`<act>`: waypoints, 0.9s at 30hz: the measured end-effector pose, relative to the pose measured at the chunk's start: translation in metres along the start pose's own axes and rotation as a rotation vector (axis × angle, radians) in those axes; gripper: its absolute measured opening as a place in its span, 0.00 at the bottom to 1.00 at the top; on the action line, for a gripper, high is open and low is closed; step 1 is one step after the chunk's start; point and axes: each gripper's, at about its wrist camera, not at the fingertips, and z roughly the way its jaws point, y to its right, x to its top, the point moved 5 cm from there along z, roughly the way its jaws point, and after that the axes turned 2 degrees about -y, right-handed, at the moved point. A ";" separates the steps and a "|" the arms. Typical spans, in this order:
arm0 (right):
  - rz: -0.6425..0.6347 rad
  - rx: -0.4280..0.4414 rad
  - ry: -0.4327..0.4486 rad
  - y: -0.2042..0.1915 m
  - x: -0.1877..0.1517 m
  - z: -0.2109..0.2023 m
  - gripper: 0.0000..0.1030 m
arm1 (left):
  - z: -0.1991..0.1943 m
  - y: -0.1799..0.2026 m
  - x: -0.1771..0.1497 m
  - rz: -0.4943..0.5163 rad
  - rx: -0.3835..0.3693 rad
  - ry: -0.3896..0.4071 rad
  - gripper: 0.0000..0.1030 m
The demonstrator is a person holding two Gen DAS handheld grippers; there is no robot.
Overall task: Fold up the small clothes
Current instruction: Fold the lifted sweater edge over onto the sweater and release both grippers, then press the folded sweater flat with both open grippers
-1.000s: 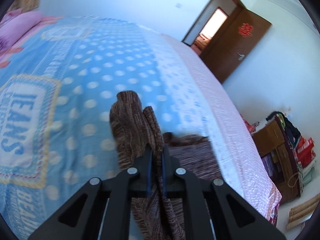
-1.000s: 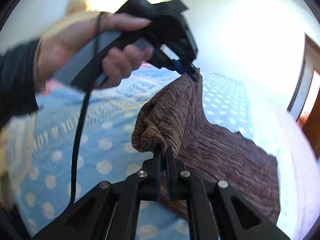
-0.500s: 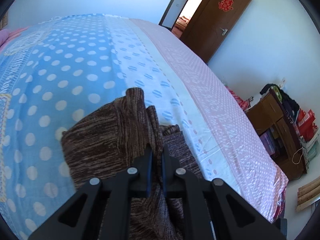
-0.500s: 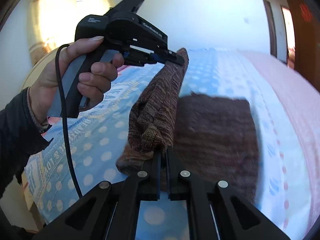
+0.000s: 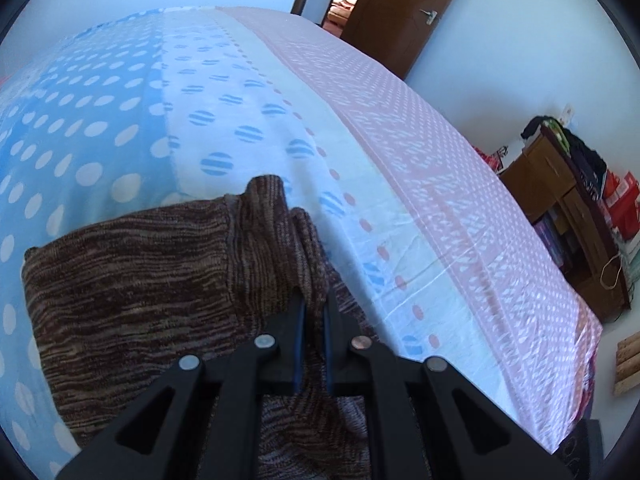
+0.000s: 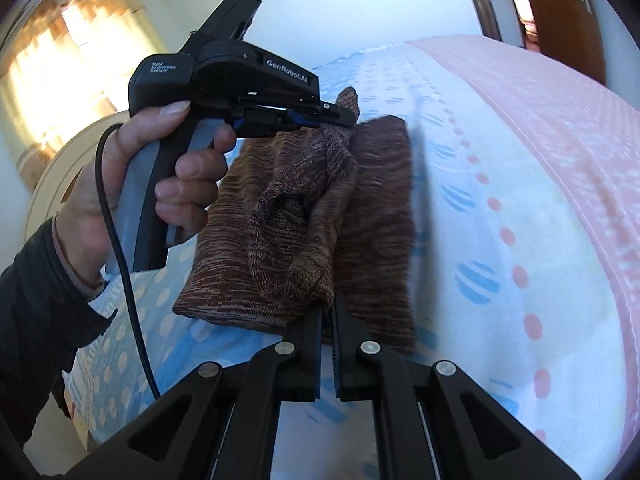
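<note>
A brown striped knit garment (image 5: 132, 280) lies on the bed, partly folded over itself; it also shows in the right wrist view (image 6: 372, 216). My left gripper (image 5: 314, 300) is shut on a bunched edge of it, and appears from the side in the right wrist view (image 6: 344, 114), held in a hand just above the cloth's far corner. My right gripper (image 6: 327, 308) is shut on the near corner of the same garment, low over the bed. The stretch of cloth between the two grippers hangs slack and twisted.
The bed (image 5: 400, 160) has a sheet with blue dots on the left, white in the middle and pink towards its right edge. Beyond that edge stand a wooden shelf with clutter (image 5: 576, 208) and an open brown door (image 5: 404, 8). A curtained window (image 6: 60, 52) is behind the left hand.
Both grippers have come down towards the bed with the garment, and its raised edge has been carried over the lower layer. More cloth now lies flat; both grips are unchanged.
</note>
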 end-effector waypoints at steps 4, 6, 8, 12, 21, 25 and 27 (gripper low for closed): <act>0.048 0.009 0.008 0.012 0.003 -0.004 0.03 | -0.009 0.013 -0.007 0.083 0.059 0.018 0.17; 0.079 0.025 0.002 0.019 0.001 -0.006 0.03 | -0.029 0.020 -0.016 0.156 0.072 0.066 0.32; 0.089 0.036 -0.011 0.021 -0.001 -0.008 0.03 | -0.055 0.017 -0.030 0.208 0.135 0.142 0.57; 0.101 0.045 -0.022 0.021 -0.006 -0.009 0.04 | -0.089 -0.007 -0.066 0.208 0.205 0.203 0.70; 0.095 -0.098 0.153 0.022 0.017 -0.045 0.58 | -0.081 -0.071 -0.142 0.072 0.333 0.168 0.78; 0.038 -0.025 0.131 -0.004 0.046 -0.031 0.58 | -0.070 -0.074 -0.149 0.028 0.285 0.164 0.81; 0.048 0.003 0.042 -0.008 0.055 -0.003 0.57 | -0.068 -0.076 -0.151 0.019 0.280 0.171 0.85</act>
